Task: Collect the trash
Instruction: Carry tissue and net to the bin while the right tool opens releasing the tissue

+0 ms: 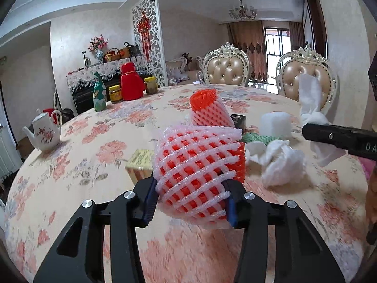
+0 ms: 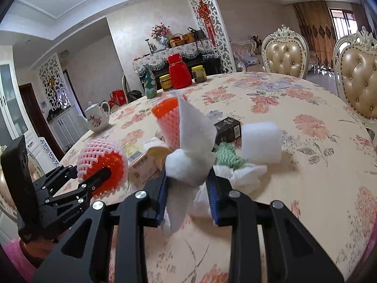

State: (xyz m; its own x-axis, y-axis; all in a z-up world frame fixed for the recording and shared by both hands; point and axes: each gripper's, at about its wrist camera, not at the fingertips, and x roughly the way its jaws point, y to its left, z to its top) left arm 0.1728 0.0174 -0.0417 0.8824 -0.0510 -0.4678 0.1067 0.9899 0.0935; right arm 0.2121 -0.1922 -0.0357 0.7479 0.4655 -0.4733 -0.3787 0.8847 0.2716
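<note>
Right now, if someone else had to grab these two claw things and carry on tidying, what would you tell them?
Left gripper: shut on a pink-and-orange foam fruit net, lifted off the table.
Right gripper: shut on a white tissue wad.
Still on the floral tablecloth: a second foam net, a white foam block, crumpled tissues, green-and-white netting, a black box, a small carton.
No bin shows in either view.
Done: two pieces picked up.
Left: drop both, then clear the rest. The teapot, jars and red flask look like keepers.
</note>
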